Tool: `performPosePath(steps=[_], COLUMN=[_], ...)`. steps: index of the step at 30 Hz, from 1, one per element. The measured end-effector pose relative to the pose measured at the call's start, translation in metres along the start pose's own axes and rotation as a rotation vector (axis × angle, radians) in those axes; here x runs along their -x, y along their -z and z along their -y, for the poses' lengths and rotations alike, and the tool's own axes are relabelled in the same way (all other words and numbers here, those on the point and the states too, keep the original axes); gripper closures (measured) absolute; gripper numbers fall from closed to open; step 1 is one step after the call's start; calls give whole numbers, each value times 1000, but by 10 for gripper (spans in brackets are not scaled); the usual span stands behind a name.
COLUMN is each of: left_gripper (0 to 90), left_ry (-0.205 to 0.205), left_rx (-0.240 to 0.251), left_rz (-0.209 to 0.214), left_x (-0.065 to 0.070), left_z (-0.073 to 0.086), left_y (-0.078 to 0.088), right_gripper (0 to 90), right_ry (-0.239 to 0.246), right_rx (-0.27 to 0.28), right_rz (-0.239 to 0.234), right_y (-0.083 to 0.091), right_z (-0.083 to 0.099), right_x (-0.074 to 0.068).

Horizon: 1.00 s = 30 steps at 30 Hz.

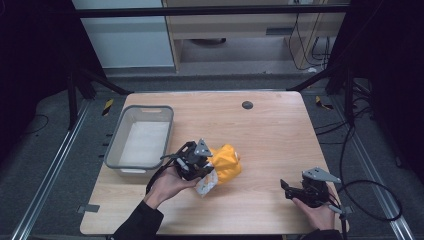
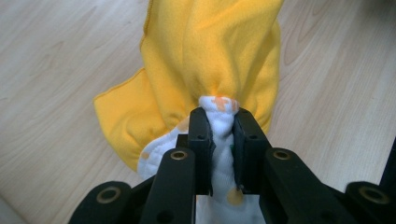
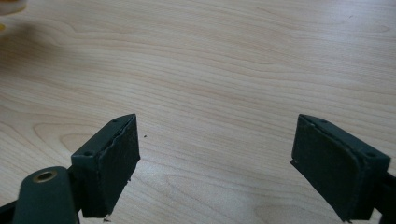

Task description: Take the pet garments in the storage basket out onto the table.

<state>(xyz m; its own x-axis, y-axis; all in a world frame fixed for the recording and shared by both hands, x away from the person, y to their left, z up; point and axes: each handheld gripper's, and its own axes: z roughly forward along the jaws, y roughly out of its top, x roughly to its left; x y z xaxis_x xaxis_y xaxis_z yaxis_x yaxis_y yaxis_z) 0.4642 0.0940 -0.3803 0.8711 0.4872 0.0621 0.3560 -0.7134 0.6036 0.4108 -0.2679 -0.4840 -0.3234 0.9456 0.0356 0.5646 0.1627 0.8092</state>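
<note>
Clearly, the yellow cloth (image 2: 210,56) on the table (image 1: 270,130) is pinched at its white edge by the left tool (image 2: 219,116) and should be lifted steadily toward the bin (image 1: 142,140), while the right tool (image 3: 215,158) is held spread.

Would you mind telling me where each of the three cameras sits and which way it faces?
High view: above the person's side, looking forward and down on the table; both forearms, left gripper, right gripper, grey bin.
Left gripper view: on the left gripper, looking along its jaws pinching the yellow cloth.
Right gripper view: on the right gripper, looking along open jaws at bare wood.
Shared: high and left gripper views both show the cloth.
</note>
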Motion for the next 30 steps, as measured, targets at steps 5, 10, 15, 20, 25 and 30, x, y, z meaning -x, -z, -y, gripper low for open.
performPosePath(steps=[5,10,15,20,25,30], left_gripper=[791,791,790,786,777,762], left_ry=[-1,-9,-15,-22,-28,-39], left_rx=[-7,-14,-21,-24,-32,-45], left_rz=[7,20,24,35,41,59], left_x=[3,6,10,13,15,18], left_z=[1,3,5,6,8,9], left_y=[-8,-17,-26,-33,-39,-46], right_gripper=[149,149,149,148,148,148], right_ry=[-8,3,1,-1,3,6], right_rx=[-1,3,2,1,1,-2], right_rz=[-1,4,4,3,4,2], right_y=[1,0,0,0,0,0], right_z=[0,0,0,0,0,1], right_x=[0,1,1,0,1,1])
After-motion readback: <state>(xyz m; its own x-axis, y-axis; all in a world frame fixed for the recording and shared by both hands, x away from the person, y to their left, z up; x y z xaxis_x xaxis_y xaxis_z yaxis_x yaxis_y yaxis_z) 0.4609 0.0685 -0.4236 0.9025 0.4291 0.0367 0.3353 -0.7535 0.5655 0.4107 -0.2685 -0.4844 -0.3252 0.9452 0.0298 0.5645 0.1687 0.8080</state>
